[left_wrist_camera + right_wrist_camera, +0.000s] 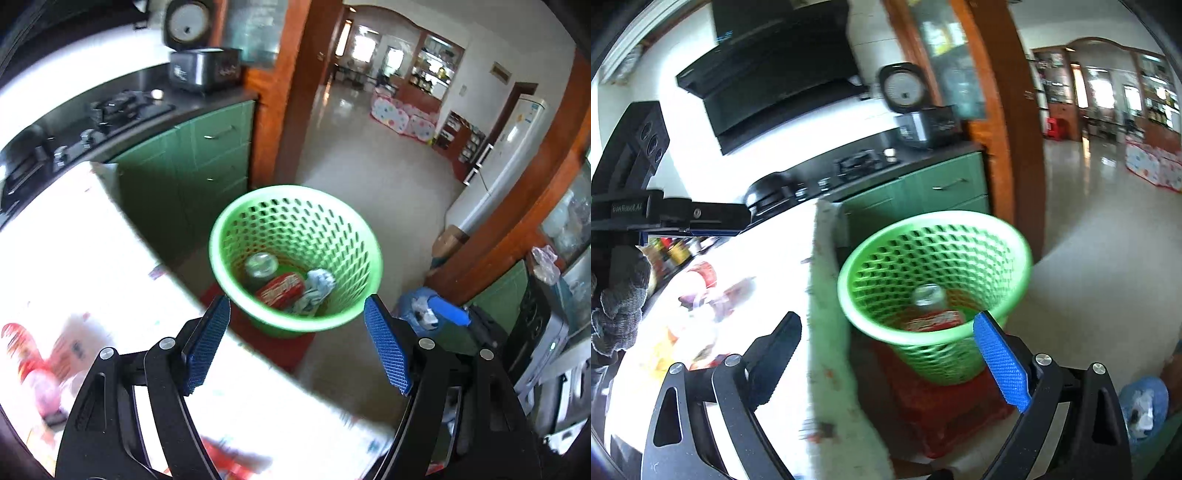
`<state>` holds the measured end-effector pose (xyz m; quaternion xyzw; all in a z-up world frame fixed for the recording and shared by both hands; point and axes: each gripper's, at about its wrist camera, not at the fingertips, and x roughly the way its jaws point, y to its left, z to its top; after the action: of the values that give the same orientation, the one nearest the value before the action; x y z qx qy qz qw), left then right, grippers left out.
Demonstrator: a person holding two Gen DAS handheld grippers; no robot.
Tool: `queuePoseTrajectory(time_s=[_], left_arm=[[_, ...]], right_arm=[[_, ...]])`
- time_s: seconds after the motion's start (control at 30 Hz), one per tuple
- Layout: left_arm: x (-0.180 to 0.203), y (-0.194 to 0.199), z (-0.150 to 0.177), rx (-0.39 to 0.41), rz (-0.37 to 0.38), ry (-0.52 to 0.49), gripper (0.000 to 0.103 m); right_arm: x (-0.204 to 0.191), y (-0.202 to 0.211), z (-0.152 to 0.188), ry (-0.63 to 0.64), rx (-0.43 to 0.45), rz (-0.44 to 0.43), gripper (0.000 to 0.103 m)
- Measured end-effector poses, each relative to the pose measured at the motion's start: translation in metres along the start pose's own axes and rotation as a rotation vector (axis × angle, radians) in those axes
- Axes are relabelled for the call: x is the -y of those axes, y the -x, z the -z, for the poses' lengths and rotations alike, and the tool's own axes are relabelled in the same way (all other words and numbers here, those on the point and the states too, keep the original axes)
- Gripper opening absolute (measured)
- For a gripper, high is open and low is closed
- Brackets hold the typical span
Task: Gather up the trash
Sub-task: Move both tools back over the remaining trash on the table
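Inside green basket [295, 254]: can [261, 265], red packet [281, 290].

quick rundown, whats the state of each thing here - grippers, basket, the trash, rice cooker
left gripper: open, nothing between the pads
right gripper: open, empty
green basket: upright on a red stand, partly filled
silver can: in the basket
red packet: in the basket
crumpled tissue: in the basket
rice cooker: lid up

My left gripper [297, 345]: black arms, silver screws, blue ridged pads; right gripper [886, 356] alike; grey knitted glove [618, 310] worn.
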<state>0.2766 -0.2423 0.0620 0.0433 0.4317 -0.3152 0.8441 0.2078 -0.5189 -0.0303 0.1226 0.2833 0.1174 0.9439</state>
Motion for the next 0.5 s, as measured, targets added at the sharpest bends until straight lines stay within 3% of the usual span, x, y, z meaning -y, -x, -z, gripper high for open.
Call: queuePoseTrajectory(time_s=[0.27,0.5], left_arm=[[-0.058,0.078,0.067,0.092,-0.075,0.080,0.074],[-0.102,0.127,0.128,0.130,-0.136,0.131,0.074]], right_arm=[[-0.078,-0.007,0.019,0.081,-0.081,-0.156,0.092],[-0.139,-0.024,0.046,0.179,-0.171,-0.230,0.092]])
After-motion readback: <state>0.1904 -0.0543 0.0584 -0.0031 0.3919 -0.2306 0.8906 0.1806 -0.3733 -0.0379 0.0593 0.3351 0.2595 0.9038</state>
